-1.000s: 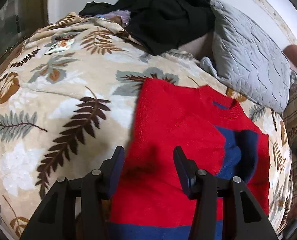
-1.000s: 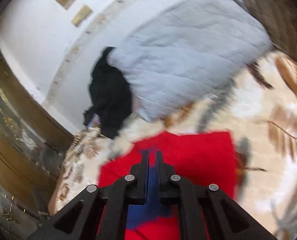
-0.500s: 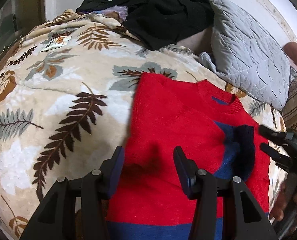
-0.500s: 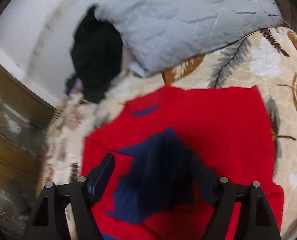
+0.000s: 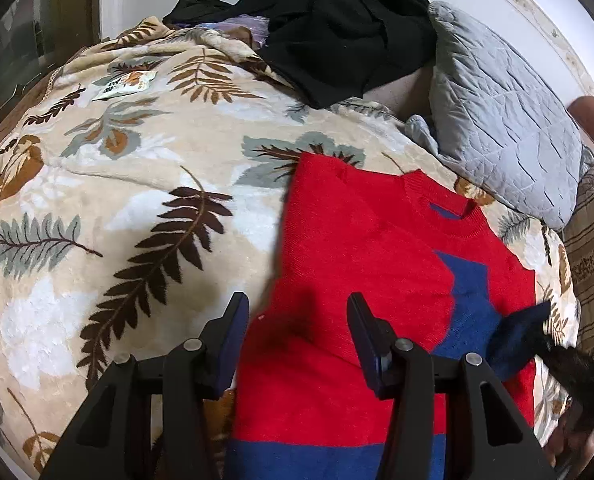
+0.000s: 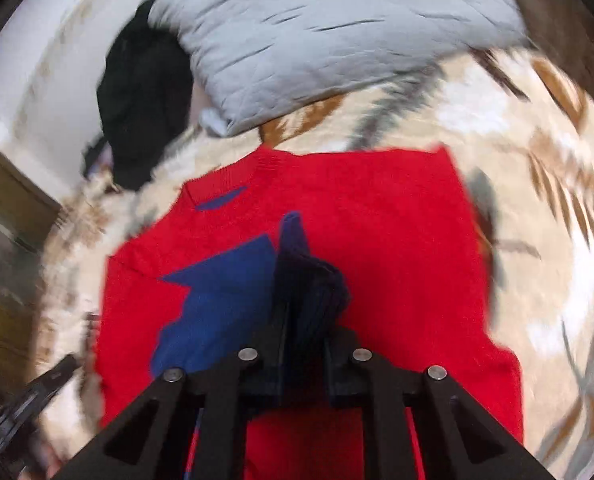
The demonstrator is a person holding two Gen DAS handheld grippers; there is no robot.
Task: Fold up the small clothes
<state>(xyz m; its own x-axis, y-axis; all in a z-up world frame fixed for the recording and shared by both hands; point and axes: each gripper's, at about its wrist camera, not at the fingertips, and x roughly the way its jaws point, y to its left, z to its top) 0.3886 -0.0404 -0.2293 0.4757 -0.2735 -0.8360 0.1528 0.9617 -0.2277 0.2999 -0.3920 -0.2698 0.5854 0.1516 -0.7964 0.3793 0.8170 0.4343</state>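
The red sweater (image 5: 361,264) lies flat on the leaf-patterned blanket (image 5: 97,208), neckline toward the grey quilted pillow (image 5: 501,120); it has a blue hem band along its near edge and a folded-in blue sleeve across its front. From the sweater, the pillow sits just past the collar, its lower edge near the neckline. A heap of black clothing (image 5: 337,32) lies farther off, beyond the sweater's left shoulder and against the pillow's left side. A small printed packet (image 5: 127,84) rests on the blanket well away from the sweater, toward the far left.

The left gripper (image 5: 297,332) hangs over the sweater's left edge, its fingers parted about halfway with nothing between them (one finger is over the blanket, the other over red knit).

The right gripper (image 6: 301,344) is at the middle of the sweater; its jaws are closing on the dark navy sleeve cuff (image 6: 309,284), which is bunched up between the pads.
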